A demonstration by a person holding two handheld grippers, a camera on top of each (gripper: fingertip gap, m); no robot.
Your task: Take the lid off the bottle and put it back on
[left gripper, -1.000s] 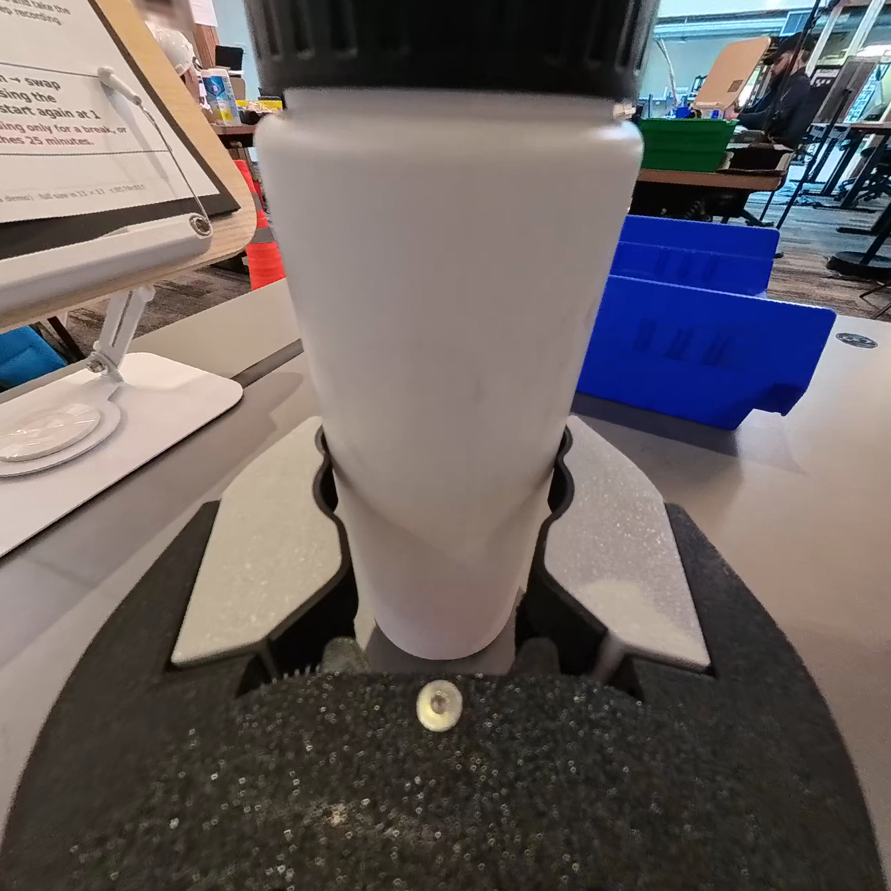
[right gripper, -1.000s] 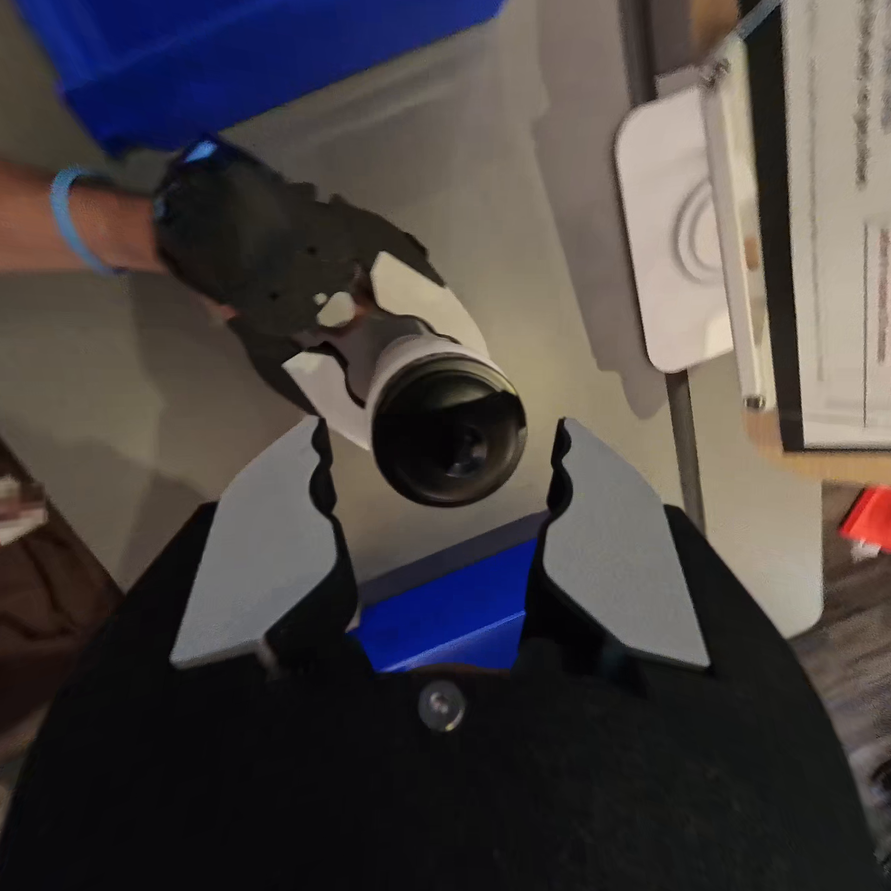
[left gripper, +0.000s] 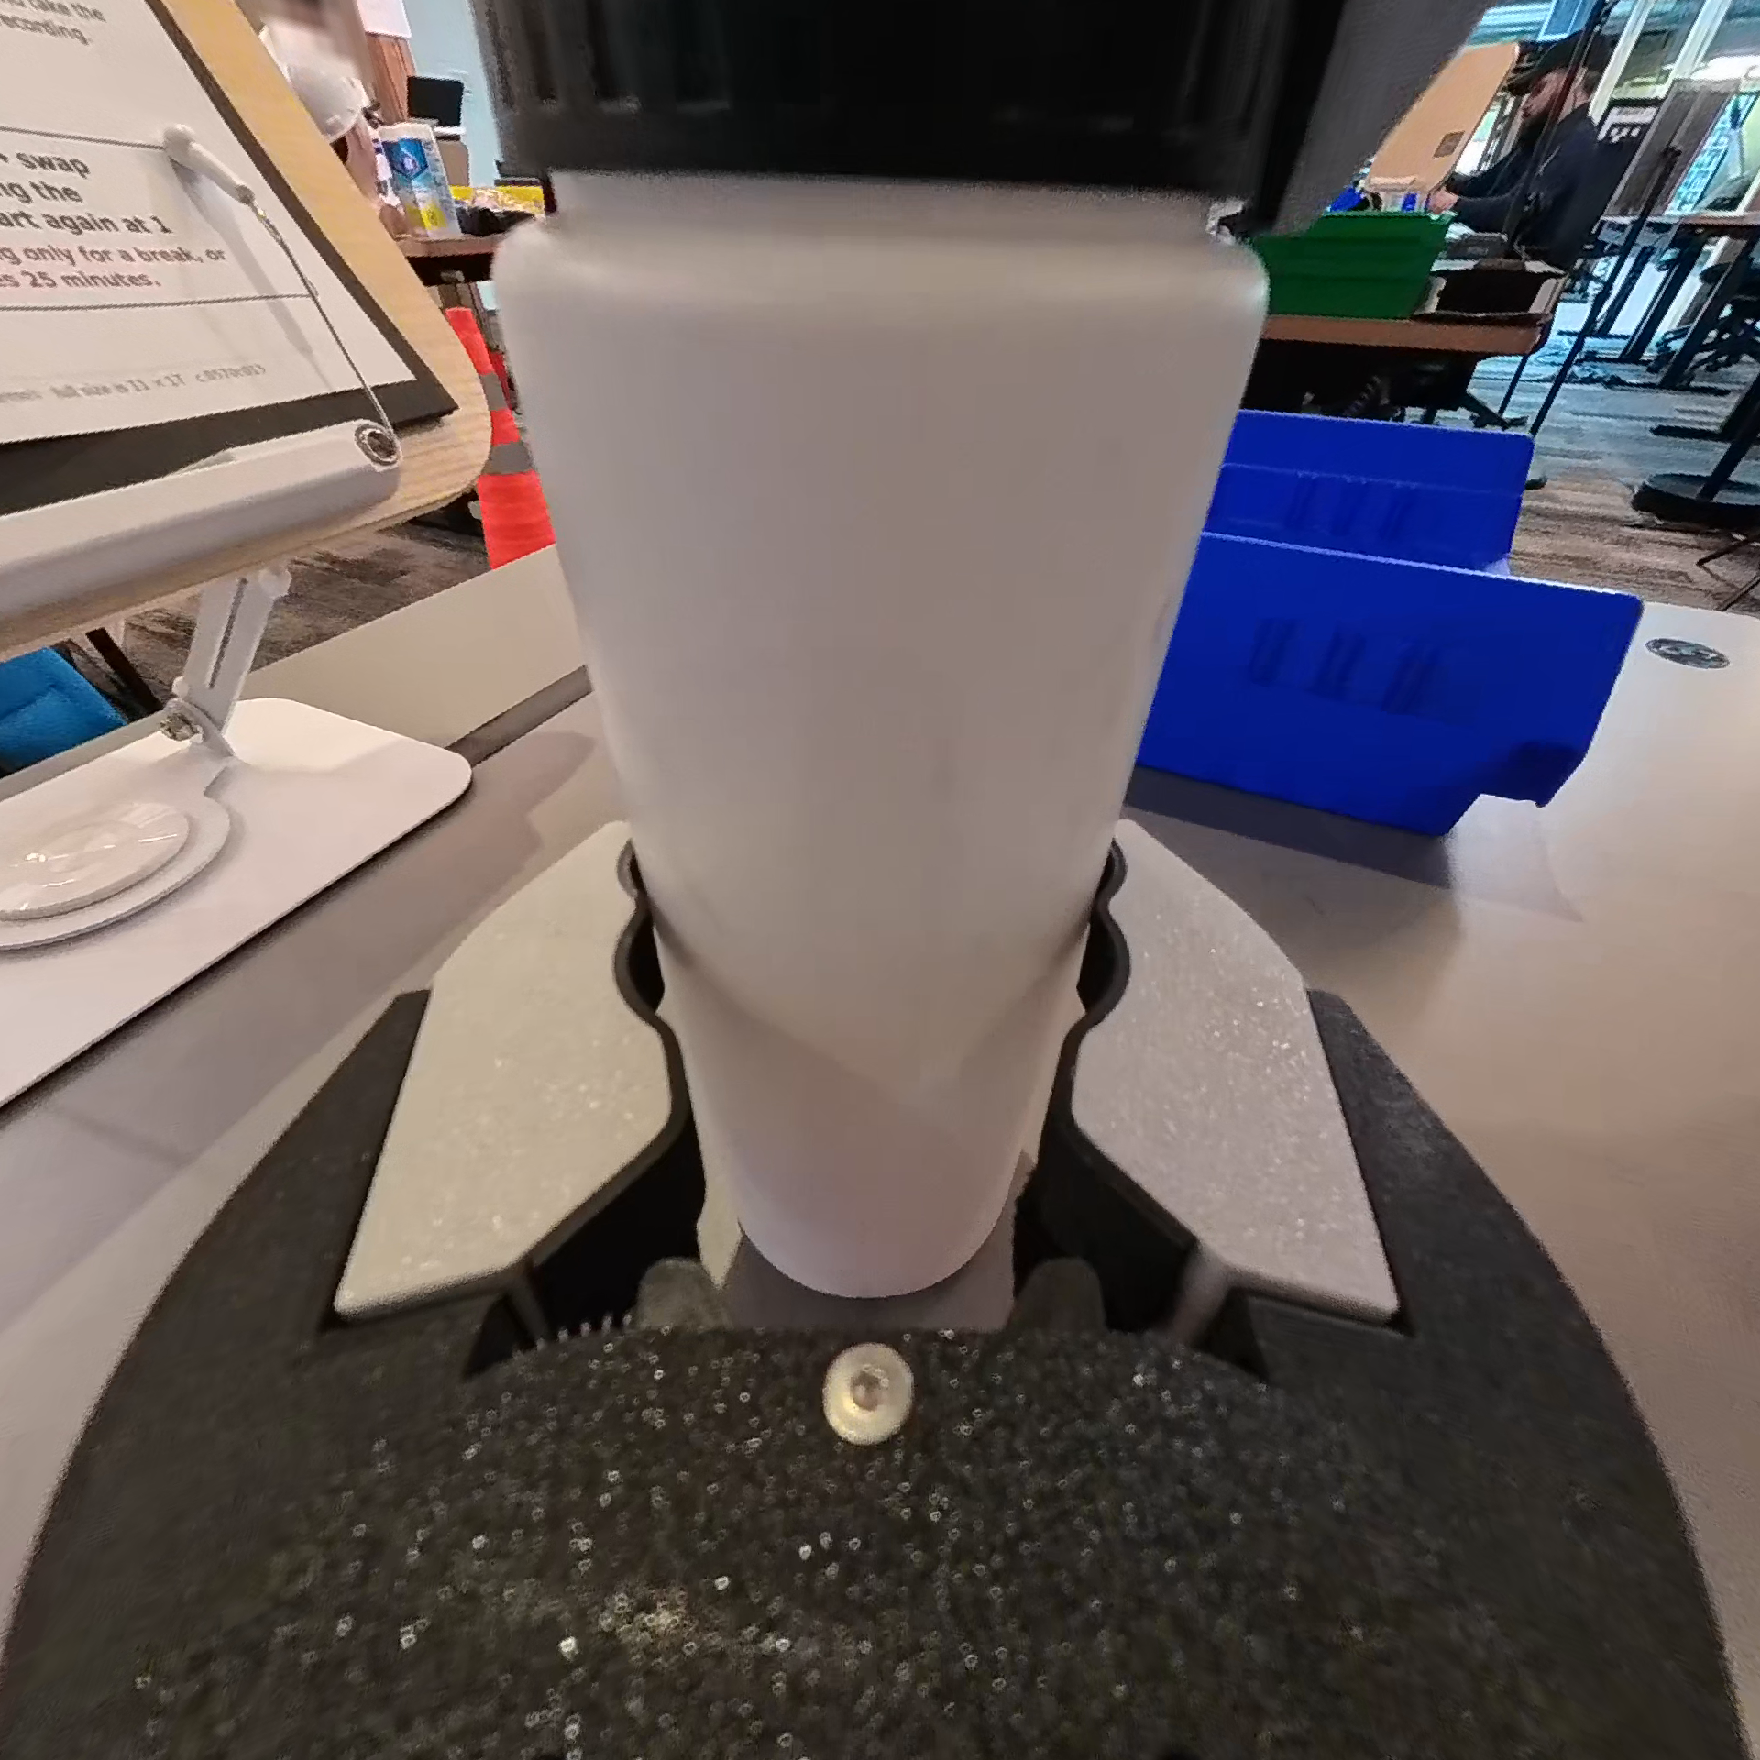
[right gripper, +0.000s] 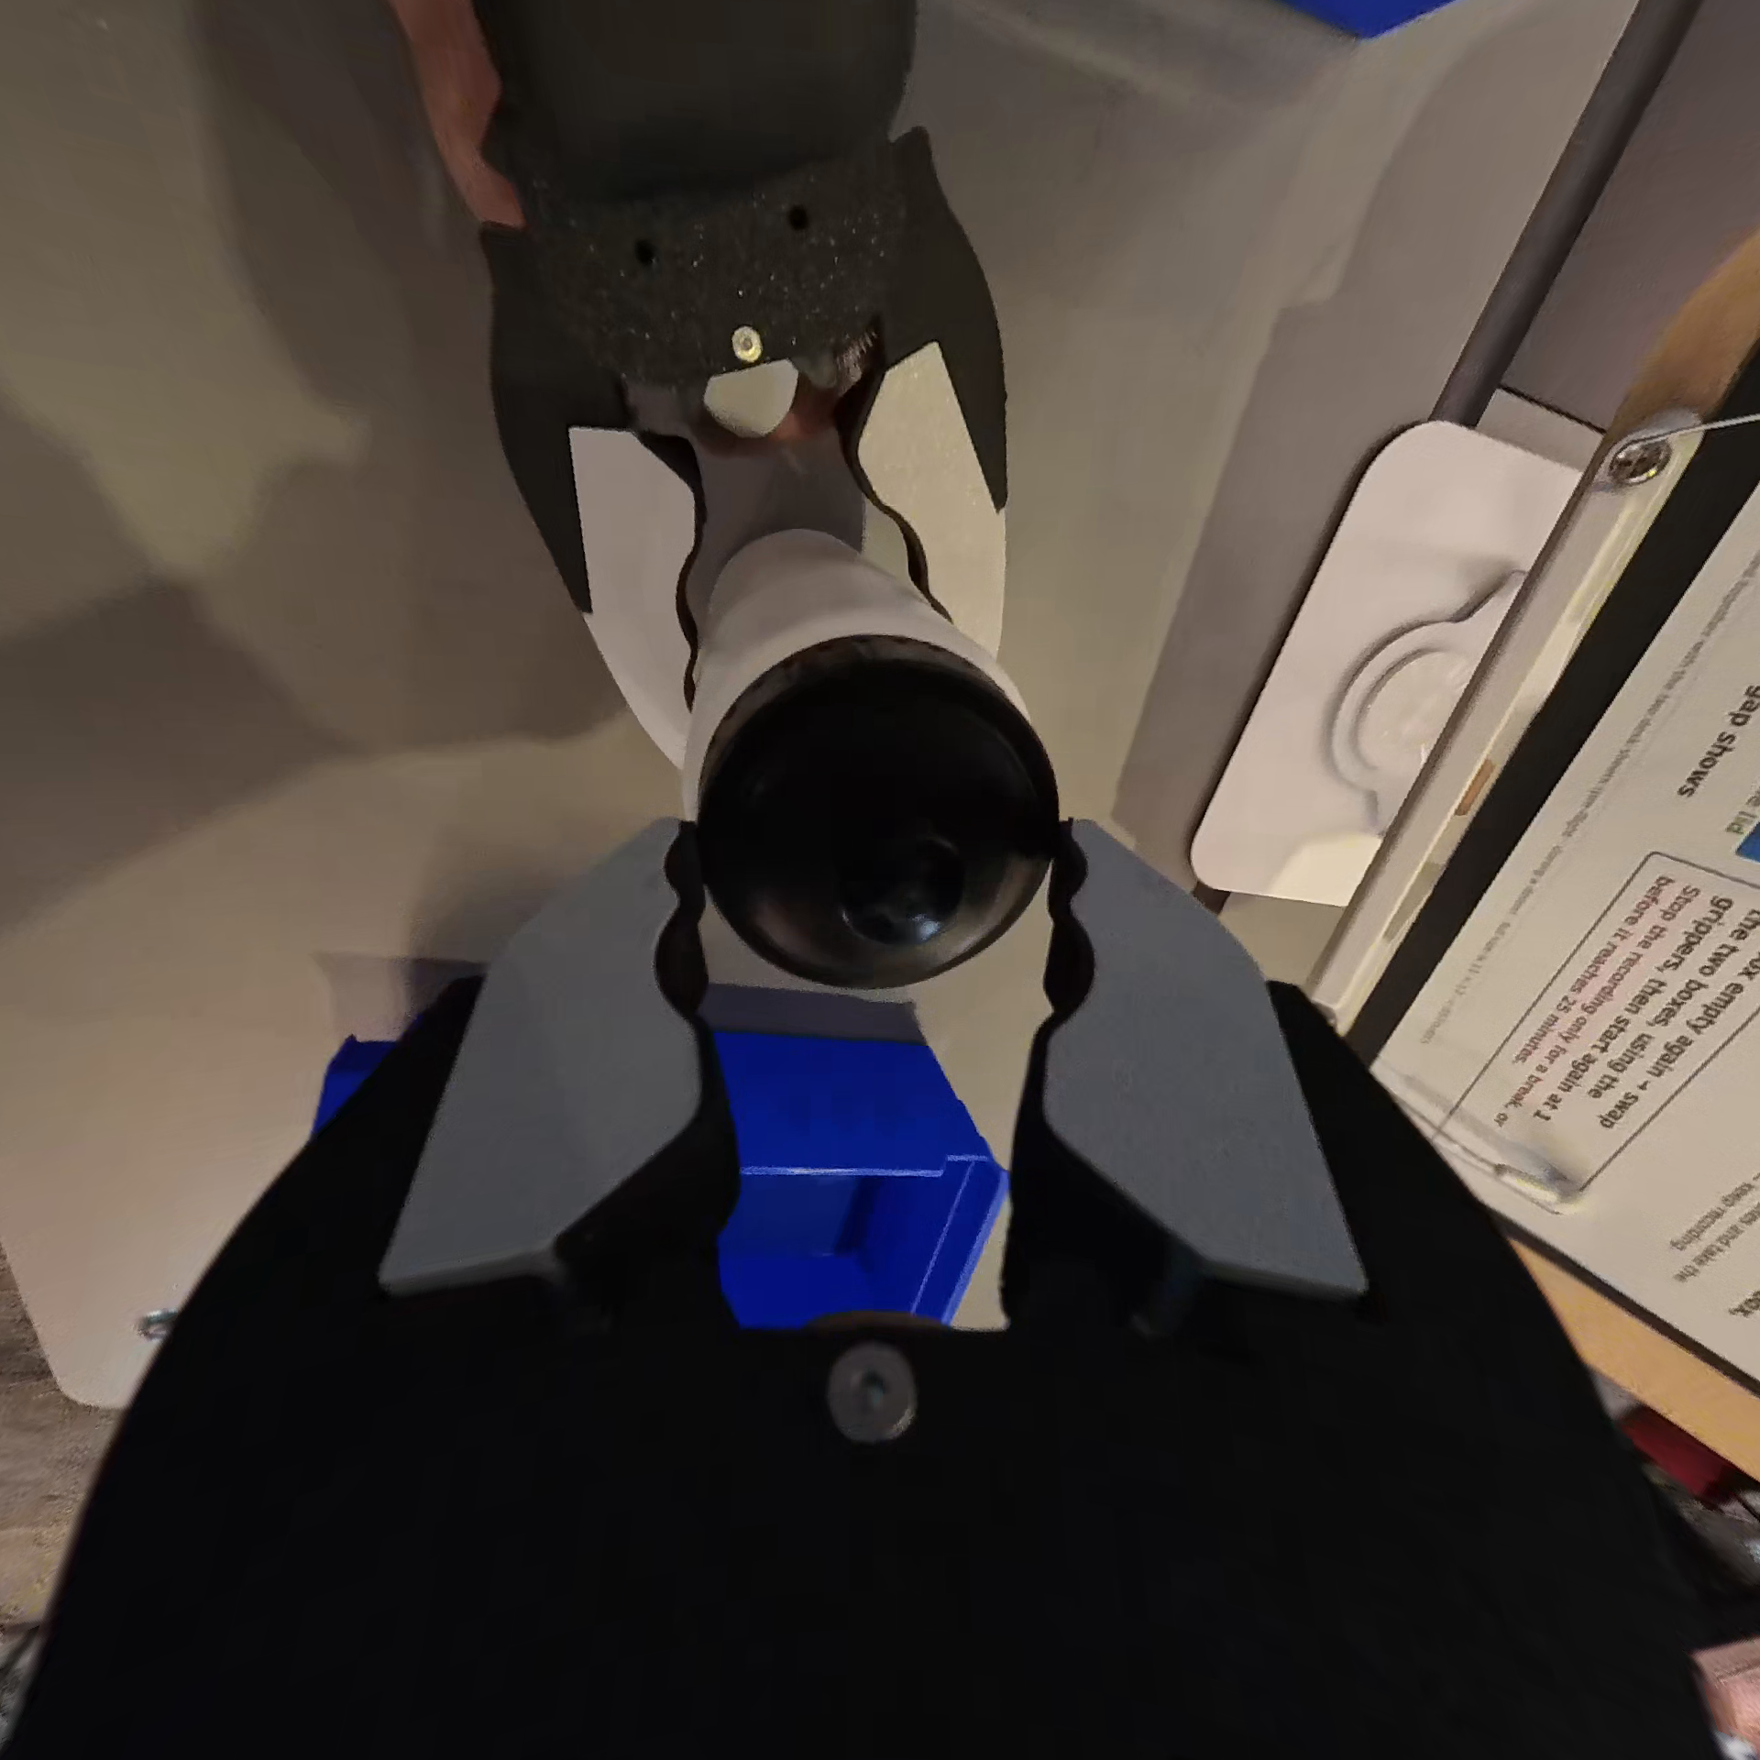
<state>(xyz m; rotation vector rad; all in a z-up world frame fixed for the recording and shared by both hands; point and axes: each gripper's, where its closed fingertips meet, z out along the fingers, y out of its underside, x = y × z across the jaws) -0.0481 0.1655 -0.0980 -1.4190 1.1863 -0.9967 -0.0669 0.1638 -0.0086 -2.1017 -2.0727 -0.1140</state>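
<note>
At far left in the left wrist view, a tilted board (left gripper: 143, 286) with a printed sheet stands on a white stand (left gripper: 219, 790) on the grey table (left gripper: 1571, 1000). In the middle the left gripper (left gripper: 871, 914) clamps the lower body of the white bottle (left gripper: 876, 619), both pads pressed on its sides, with the bottle pointing away from the camera. The black lid (left gripper: 905, 86) is still on the bottle's far end. To the right a blue bin (left gripper: 1381, 686) sits on the table, and a green bin (left gripper: 1352, 267) stands farther off. In the right wrist view, the right gripper (right gripper: 871, 895) is closed on the lid's rim, its fingertips (right gripper: 681, 895) touching either side, with the bottle running on to the left gripper beyond.
</note>
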